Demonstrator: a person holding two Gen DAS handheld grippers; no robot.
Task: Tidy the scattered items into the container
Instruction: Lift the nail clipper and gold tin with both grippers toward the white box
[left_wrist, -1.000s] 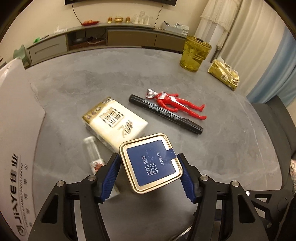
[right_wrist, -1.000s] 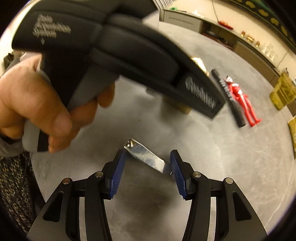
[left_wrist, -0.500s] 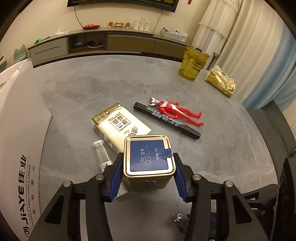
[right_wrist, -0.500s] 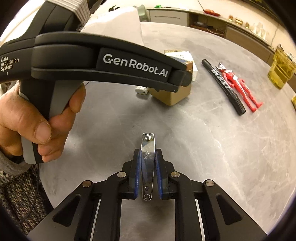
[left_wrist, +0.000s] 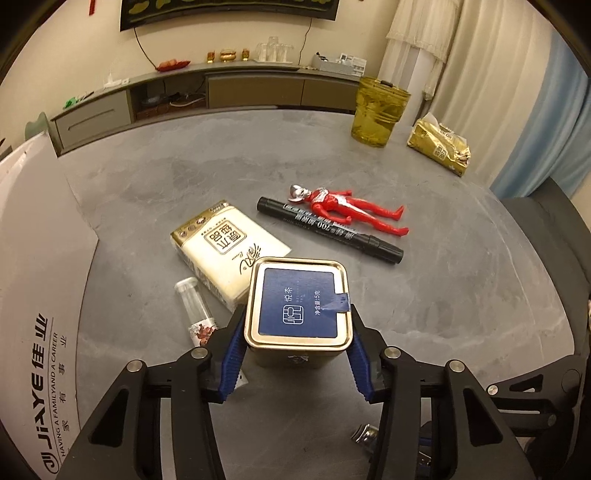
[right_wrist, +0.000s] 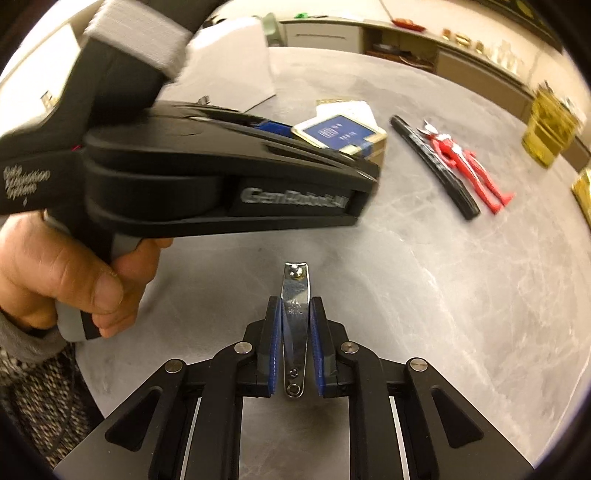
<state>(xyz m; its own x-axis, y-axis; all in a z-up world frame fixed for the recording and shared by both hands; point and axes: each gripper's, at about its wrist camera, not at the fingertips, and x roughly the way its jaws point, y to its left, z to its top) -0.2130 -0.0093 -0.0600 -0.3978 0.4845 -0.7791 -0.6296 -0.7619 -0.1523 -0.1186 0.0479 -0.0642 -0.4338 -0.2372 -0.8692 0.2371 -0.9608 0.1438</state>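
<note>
- Grey stone-look surface (left_wrist: 461, 295) carries all scattered items.
- Right hand-held gripper (right_wrist: 295, 332) clenched on silver metal nail clipper (right_wrist: 294, 314).
- Left hand-held gripper (left_wrist: 297, 350) grasping square gold tin with blue lid (left_wrist: 299, 308).
- Beyond: white tissue pack (left_wrist: 225, 251), black marker (left_wrist: 328, 229), red toy figure (left_wrist: 351, 208).

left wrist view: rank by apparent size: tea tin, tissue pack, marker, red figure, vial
1. tea tin, though nearest the lens
2. tissue pack, close to the tin
3. marker, longest but thin
4. red figure
5. vial, partly hidden by the left gripper
</note>
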